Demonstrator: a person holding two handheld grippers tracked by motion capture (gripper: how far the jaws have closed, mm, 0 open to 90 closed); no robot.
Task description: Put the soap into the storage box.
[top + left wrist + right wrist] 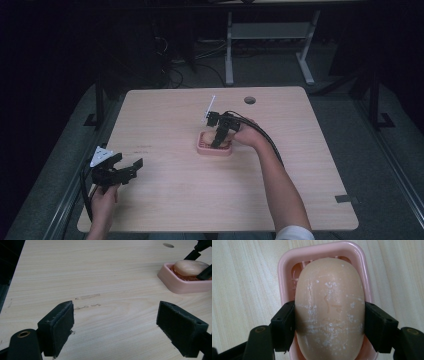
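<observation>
Pale wood-grain table [165, 200], set in a dim room with a dark floor beyond, is shown from above. Nearest the person, at the table's left front edge, the left gripper [131, 167] is held low over bare wood with its jaws spread wide and nothing between them; the foam-faced pads [61, 327] are seen well apart in the left gripper view. Faint scuff marks [87, 297] are visible on the wood just ahead of it.

Farther in, near the table's centre, a pink soap dish [215, 149] is placed, and in it lies a pale oval soap bar [329, 307]. The right gripper [217, 141] is angled down into the dish, its jaws pressed against the two long flanks of the bar at about mid-length, as seen in the right gripper view. Whether the bar rests on the dish's ribs or is raised off them cannot be told.

The bar is judged rigid and light but slick; its white-streaked surface suggests dry residue. A hold across the widest flanks, as shown, is judged safest, since the tapered ends would squirt free.

Beyond the dish, a round cable hole [249, 100] is seen near the far edge.
</observation>
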